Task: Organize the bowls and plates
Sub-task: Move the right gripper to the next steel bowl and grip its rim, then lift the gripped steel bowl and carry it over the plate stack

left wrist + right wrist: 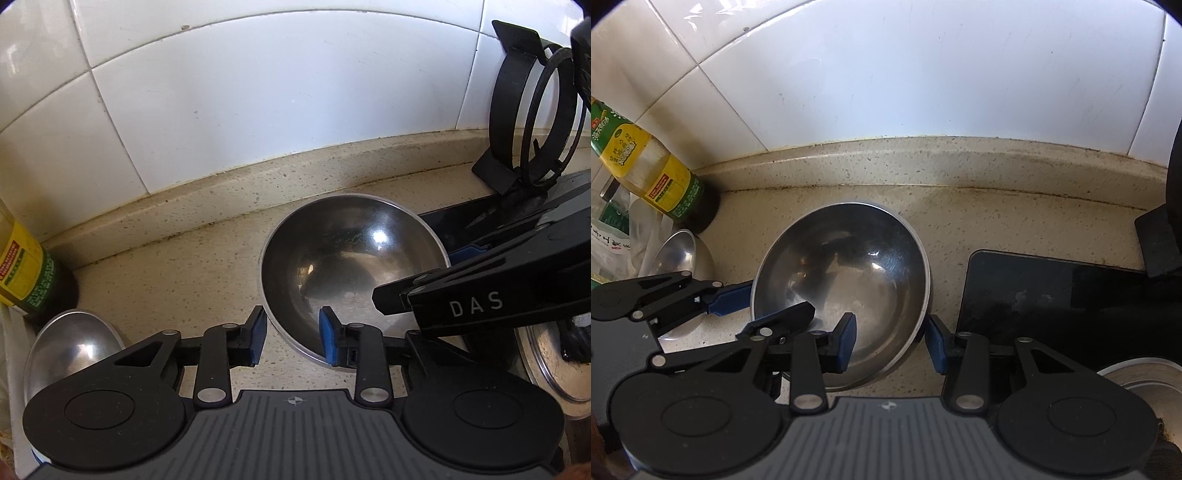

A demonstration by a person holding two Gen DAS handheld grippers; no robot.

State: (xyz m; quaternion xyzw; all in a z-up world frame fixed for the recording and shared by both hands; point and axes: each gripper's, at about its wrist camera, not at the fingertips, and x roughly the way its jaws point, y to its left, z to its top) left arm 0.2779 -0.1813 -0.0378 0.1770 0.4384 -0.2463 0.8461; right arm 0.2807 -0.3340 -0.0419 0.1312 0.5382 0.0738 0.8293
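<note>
A large steel bowl (351, 266) stands upright on the speckled counter, also in the right wrist view (849, 280). My left gripper (291, 336) is open, its jaws straddling the bowl's near left rim, one pad outside and one inside. My right gripper (892, 341) is open and straddles the bowl's near right rim; it also shows in the left wrist view (480, 295) reaching over the bowl. A smaller steel bowl (70, 354) sits at the left, also in the right wrist view (679, 254).
An oil bottle (653, 173) stands at the left by the white tiled wall (923, 74). A black stove top (1052, 295) and a black wire stand (532, 110) are at the right. A steel lid (546, 365) lies near right.
</note>
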